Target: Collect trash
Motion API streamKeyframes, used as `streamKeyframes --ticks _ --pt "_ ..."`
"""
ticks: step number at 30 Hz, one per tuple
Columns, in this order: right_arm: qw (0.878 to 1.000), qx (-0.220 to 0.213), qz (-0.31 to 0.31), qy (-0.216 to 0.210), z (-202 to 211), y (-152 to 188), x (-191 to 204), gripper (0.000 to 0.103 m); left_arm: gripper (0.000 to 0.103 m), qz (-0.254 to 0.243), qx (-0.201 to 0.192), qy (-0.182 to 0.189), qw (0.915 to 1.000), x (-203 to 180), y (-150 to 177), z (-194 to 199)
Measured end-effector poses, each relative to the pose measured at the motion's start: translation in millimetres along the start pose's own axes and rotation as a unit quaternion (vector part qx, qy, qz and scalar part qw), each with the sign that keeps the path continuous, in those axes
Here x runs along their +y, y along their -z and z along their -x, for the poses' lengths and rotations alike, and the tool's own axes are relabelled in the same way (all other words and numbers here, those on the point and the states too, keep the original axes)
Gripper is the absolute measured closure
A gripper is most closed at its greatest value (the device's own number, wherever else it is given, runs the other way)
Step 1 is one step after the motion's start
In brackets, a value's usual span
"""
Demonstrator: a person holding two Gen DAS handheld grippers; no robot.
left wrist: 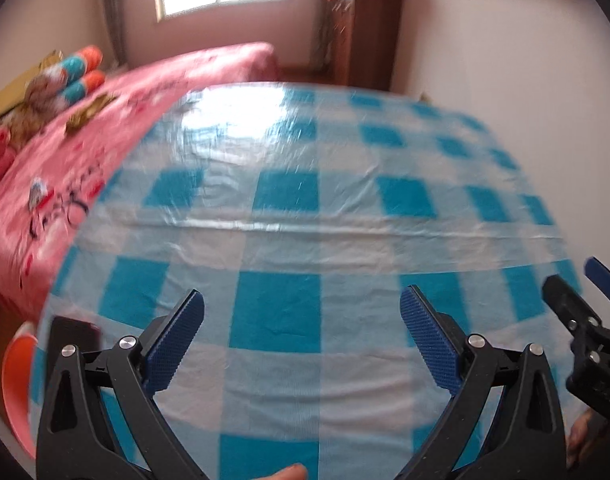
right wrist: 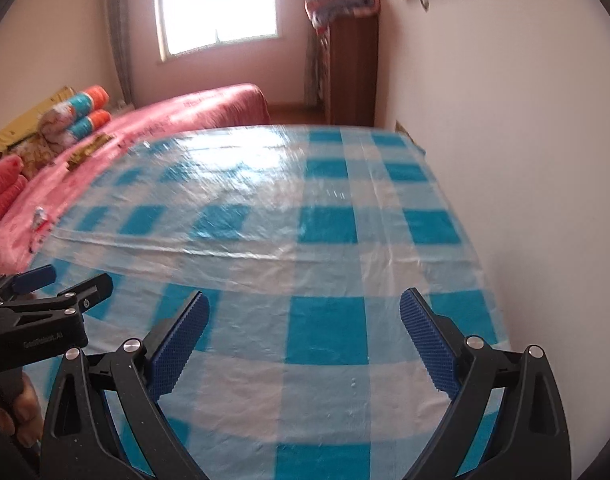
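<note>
No trash shows on the blue-and-white checked tablecloth (left wrist: 281, 220) in either view; it also shows in the right wrist view (right wrist: 329, 240). My left gripper (left wrist: 302, 308) is open and empty above the near part of the table. My right gripper (right wrist: 304, 312) is open and empty over the table's right side, near the wall. The right gripper also shows at the right edge of the left wrist view (left wrist: 581, 296), and the left gripper at the left edge of the right wrist view (right wrist: 61, 284).
A bed with a pink cover (left wrist: 65, 168) runs along the table's left side, with rolled bedding (left wrist: 81, 72) at its head. A wooden cabinet (left wrist: 365, 36) stands at the back by the white wall (right wrist: 525, 140). An orange object (left wrist: 19, 376) sits low left.
</note>
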State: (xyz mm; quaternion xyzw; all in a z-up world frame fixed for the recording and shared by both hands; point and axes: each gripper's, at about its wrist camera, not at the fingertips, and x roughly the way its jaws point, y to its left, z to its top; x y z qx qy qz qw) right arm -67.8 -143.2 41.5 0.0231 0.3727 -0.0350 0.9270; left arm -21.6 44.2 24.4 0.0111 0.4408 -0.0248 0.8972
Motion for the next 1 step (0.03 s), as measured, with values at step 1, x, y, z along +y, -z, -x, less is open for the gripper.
streamKeyframes --ticks 1 --pt "1.0 0.011 0.002 0.004 -10.1 0.2 -0.4 0.008 0.004 0.002 0.007 -0.005 1.0 -0.4 -0.3 -6.9"
